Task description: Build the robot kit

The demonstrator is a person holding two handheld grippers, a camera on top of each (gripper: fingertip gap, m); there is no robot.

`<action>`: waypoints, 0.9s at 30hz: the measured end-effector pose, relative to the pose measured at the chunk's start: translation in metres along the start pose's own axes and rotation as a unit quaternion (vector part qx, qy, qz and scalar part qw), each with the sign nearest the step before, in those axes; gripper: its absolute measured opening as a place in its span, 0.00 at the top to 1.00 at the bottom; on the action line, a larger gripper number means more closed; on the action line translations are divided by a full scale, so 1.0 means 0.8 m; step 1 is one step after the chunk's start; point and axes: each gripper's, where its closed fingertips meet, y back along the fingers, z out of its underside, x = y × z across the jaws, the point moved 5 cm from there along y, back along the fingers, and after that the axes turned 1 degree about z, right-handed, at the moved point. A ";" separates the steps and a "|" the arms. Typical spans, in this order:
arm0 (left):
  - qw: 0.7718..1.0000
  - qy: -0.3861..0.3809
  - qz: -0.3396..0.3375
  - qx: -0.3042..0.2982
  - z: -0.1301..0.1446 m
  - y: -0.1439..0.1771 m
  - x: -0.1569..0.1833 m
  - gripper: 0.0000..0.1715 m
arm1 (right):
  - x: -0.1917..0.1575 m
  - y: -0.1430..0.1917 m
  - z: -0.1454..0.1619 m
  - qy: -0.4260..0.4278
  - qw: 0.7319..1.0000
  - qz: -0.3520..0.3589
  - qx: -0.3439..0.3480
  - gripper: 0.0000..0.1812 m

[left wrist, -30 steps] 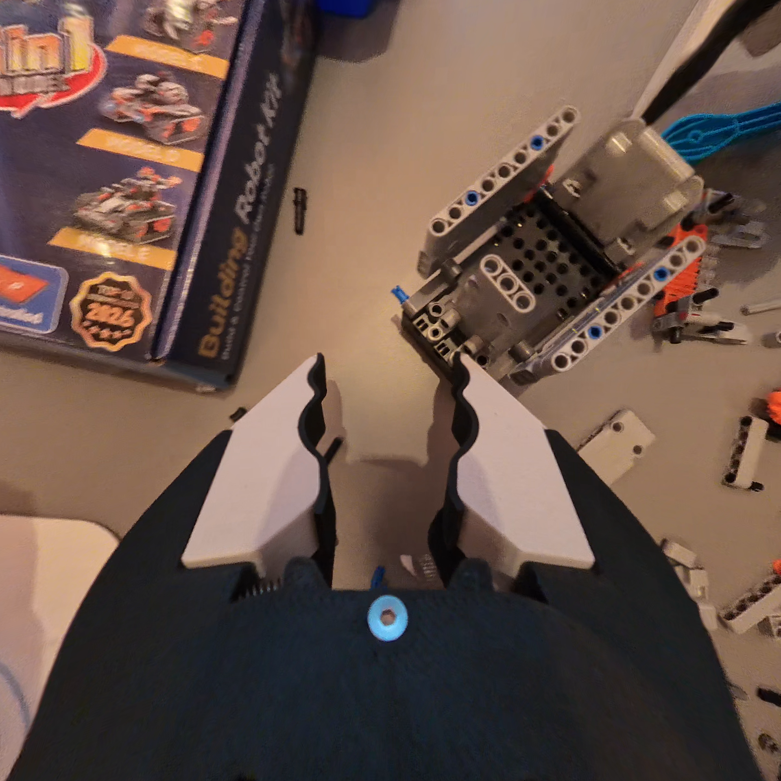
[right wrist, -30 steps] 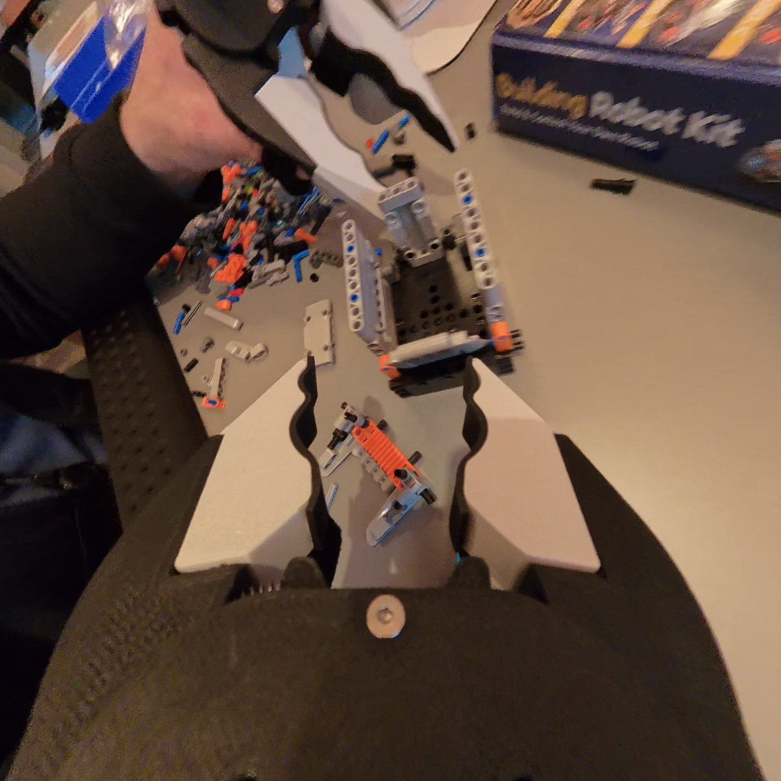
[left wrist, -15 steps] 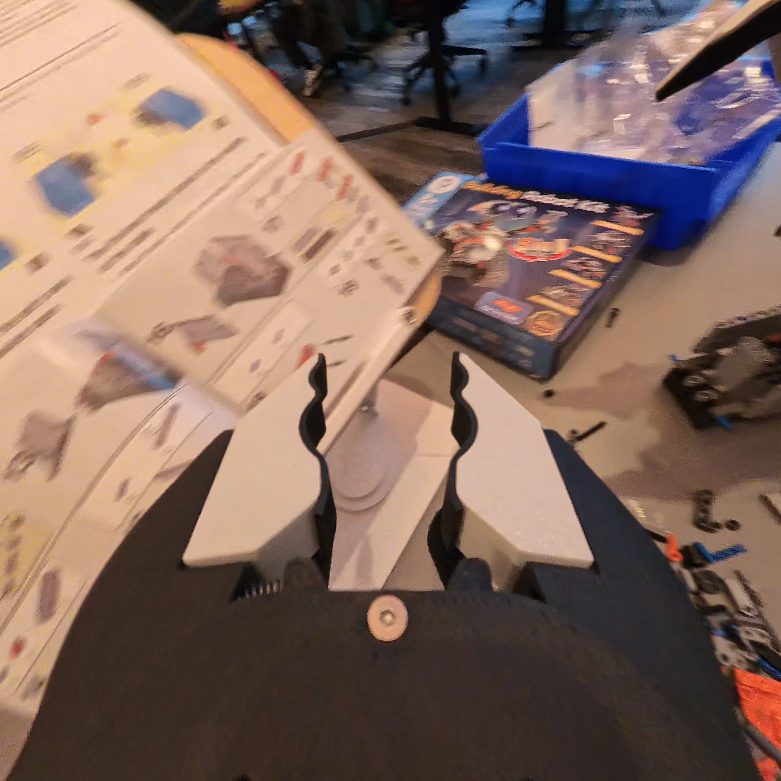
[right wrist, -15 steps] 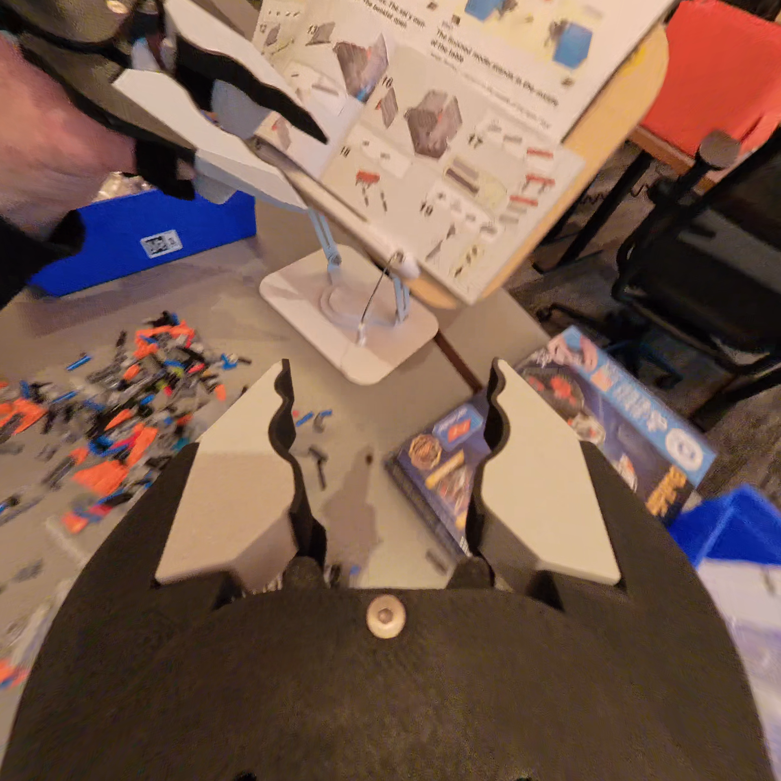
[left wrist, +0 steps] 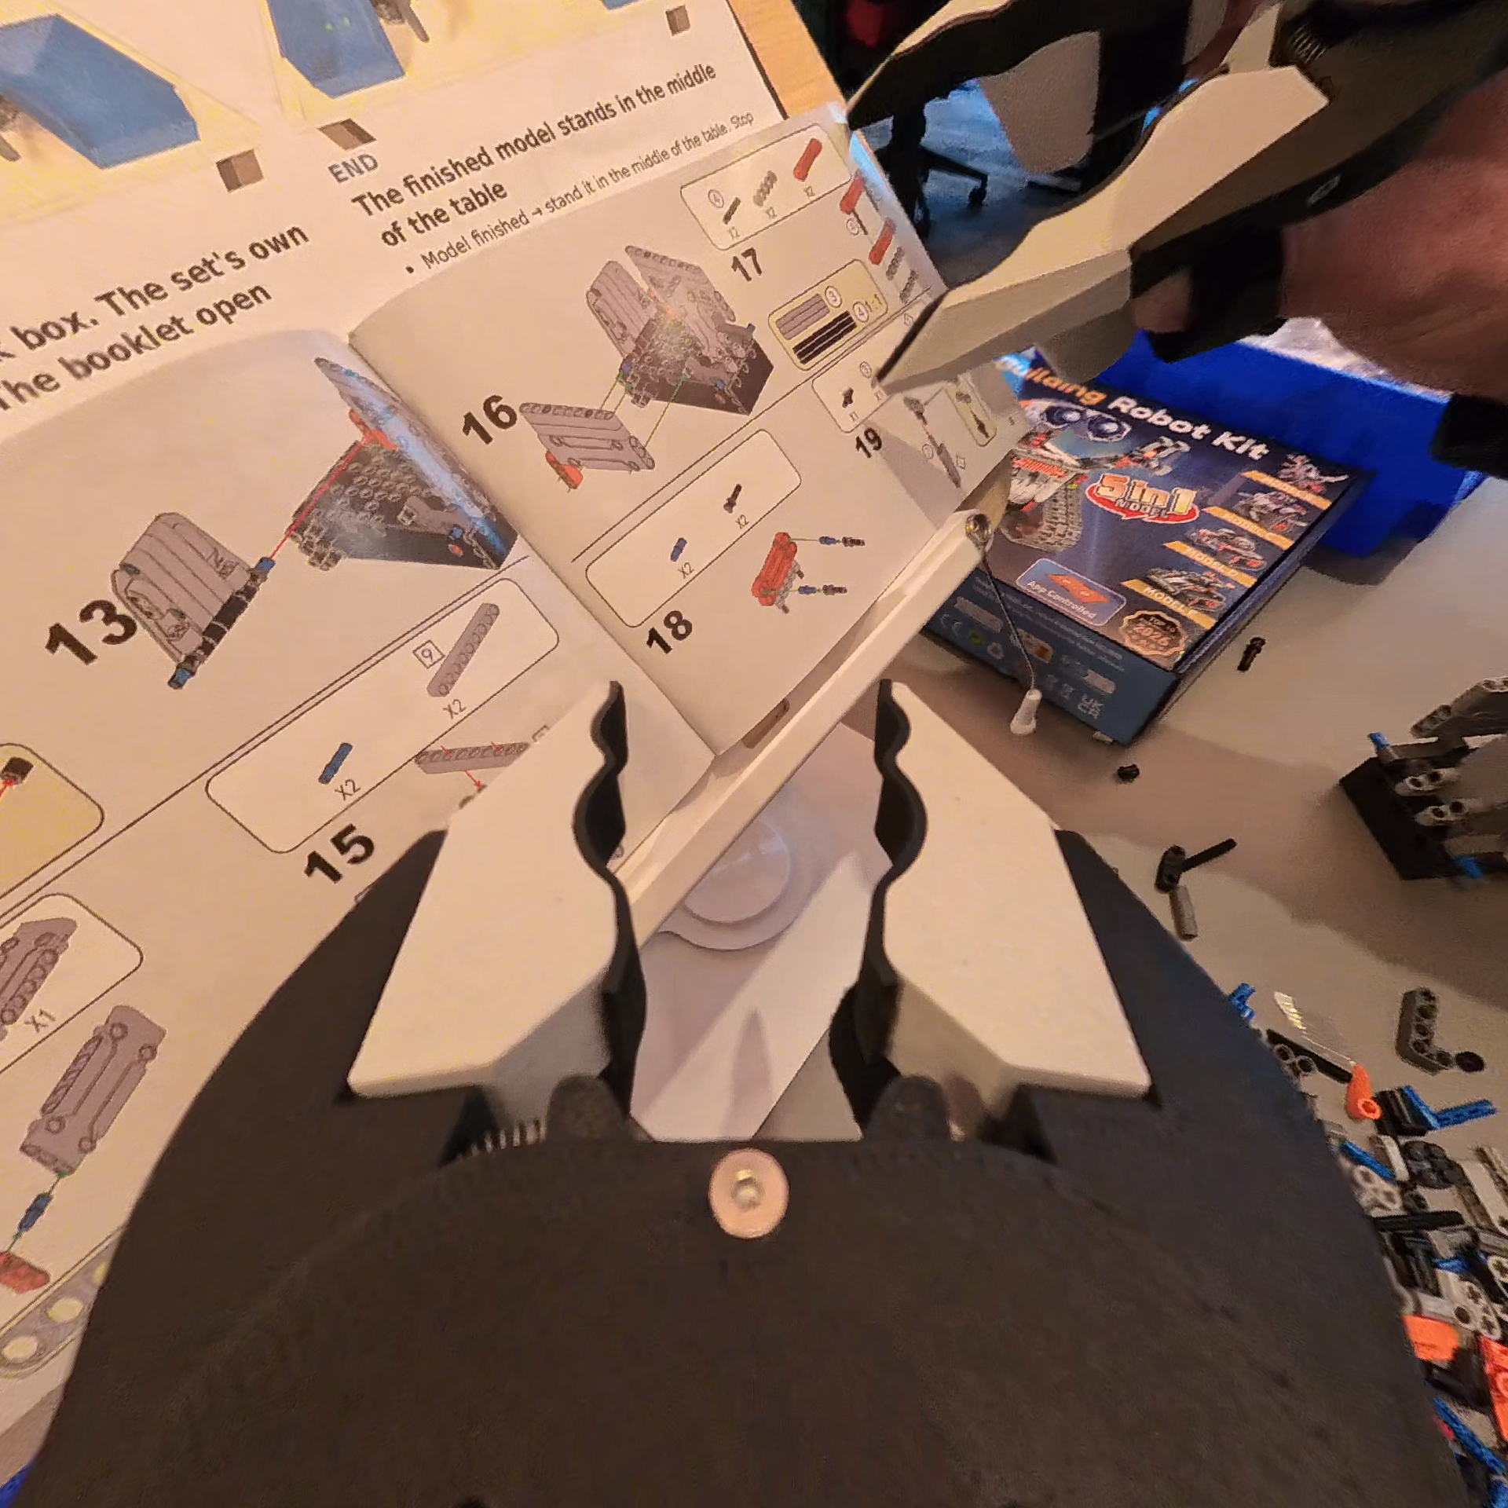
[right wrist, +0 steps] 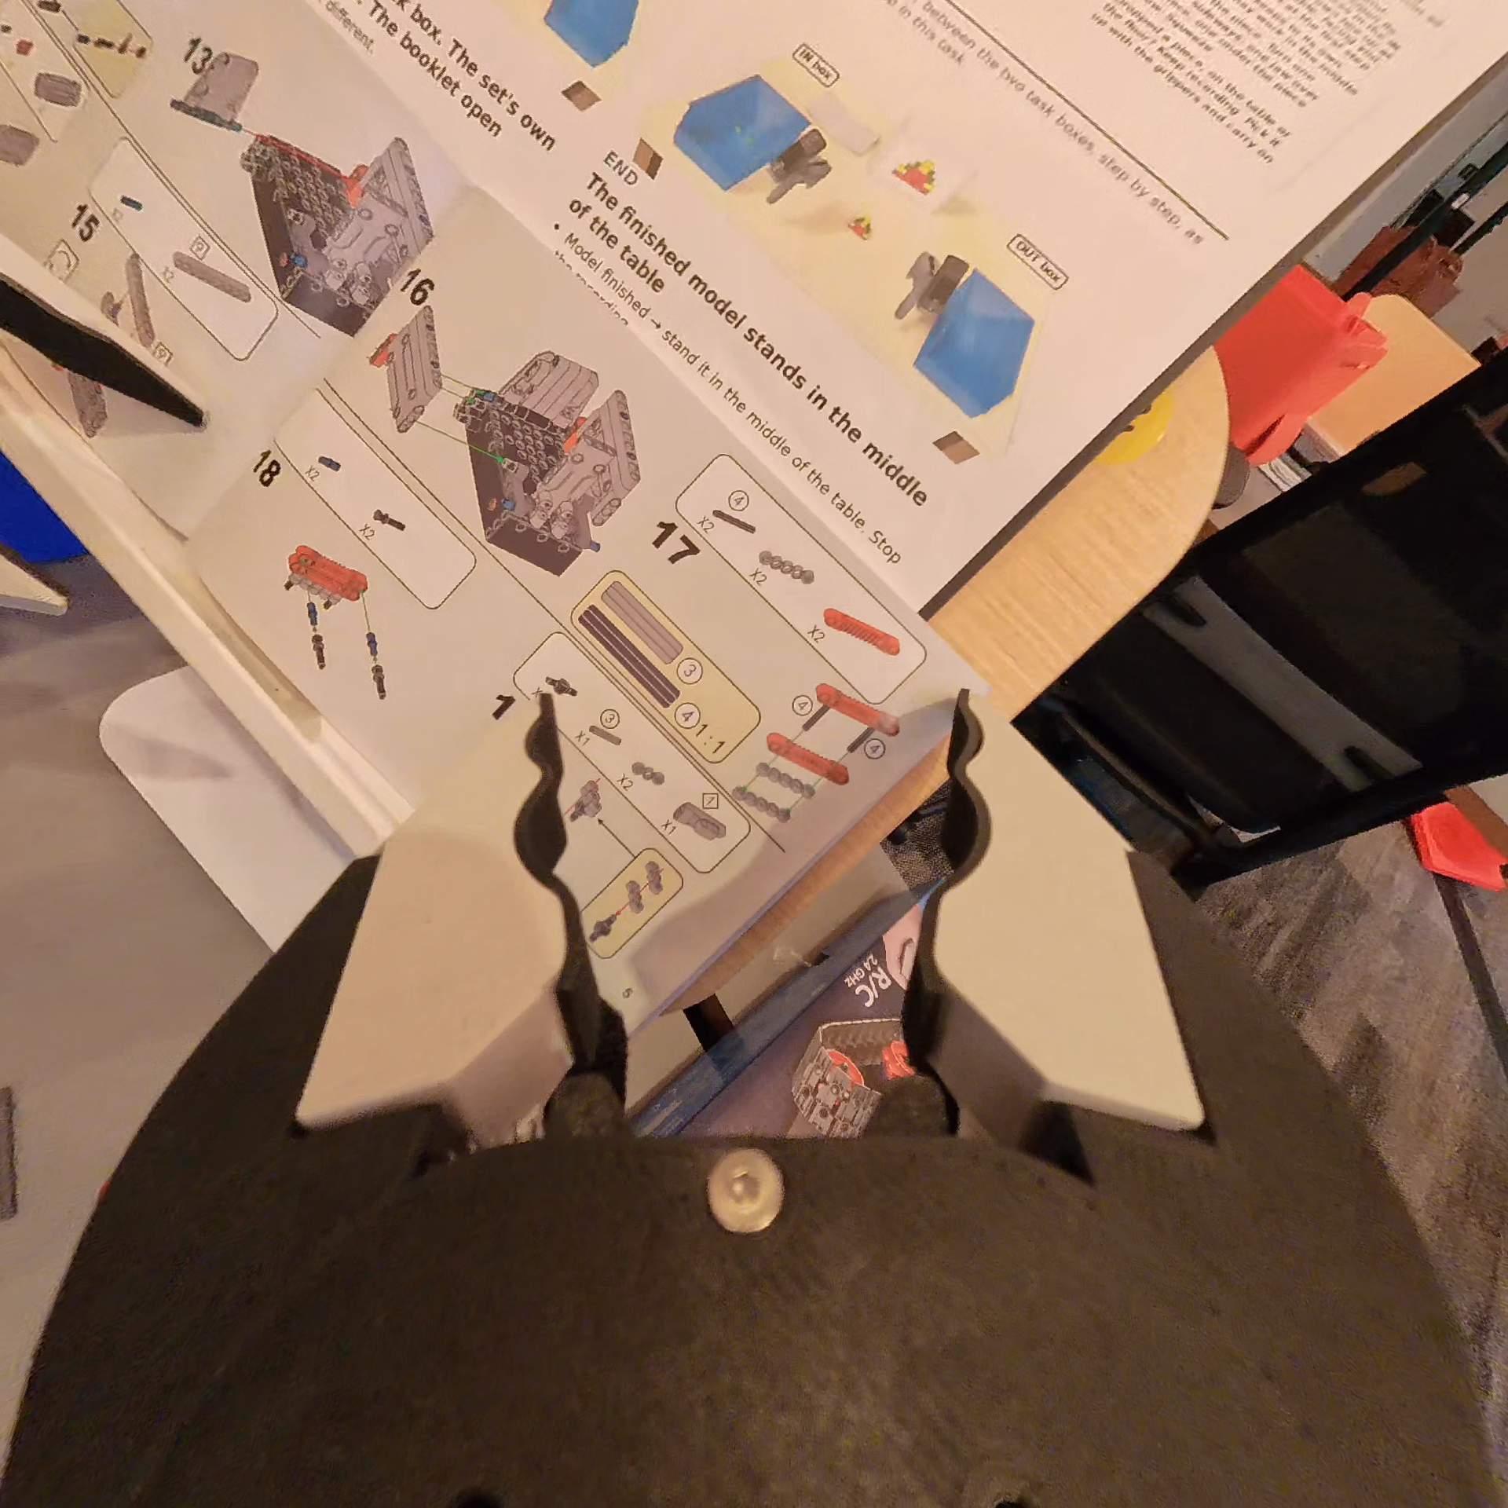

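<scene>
Two grippers face an open instruction booklet (left wrist: 571, 457) that leans tilted on a white stand (left wrist: 816, 734); all places below are given relative to this booklet. Left gripper (left wrist: 747, 710): jaws parted with nothing between them, held just in front of the booklet's lower edge, where the stand's white ledge bar crosses the gap beyond the fingertips. Right gripper (right wrist: 751, 706): jaws likewise spread and holding nothing, poised over the booklet's right-hand page near its lower corner. In the left wrist view the right gripper (left wrist: 877, 245) enters from the upper right, held by a person's hand (left wrist: 1403, 277); the tip of one white finger (left wrist: 1061, 269) lies on or just above the outer edge of the right page, and contact cannot be told. Behind the booklet, on the same stand, a larger printed sheet (right wrist: 898, 204) shows text and pictures of blue boxes. Below and to the right of the booklet a dark blue kit box (left wrist: 1142, 530) lies flat on the grey table (left wrist: 1306, 816); a blue bin (left wrist: 1273, 408) stands just behind the box. Farther right of the box sits a partly built grey and black model (left wrist: 1436, 783). Loose black, grey, blue and orange parts (left wrist: 1420, 1142) are scattered on the table near the model. The stand's flat white base (right wrist: 212, 783) rests on the table under the booklet.
</scene>
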 end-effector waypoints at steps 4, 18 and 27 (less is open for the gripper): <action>1.000 0.007 0.007 0.010 0.003 0.000 -0.002 0.66 | 0.000 0.001 0.005 0.033 0.999 0.025 -0.012 0.54; 1.000 0.008 0.023 0.009 0.003 0.000 0.003 0.67 | -0.039 0.022 -0.016 0.075 0.997 0.003 -0.030 0.87; 0.992 -0.004 0.105 0.064 -0.024 0.010 0.038 0.65 | -0.115 0.057 -0.056 -0.186 0.922 -0.339 0.034 0.68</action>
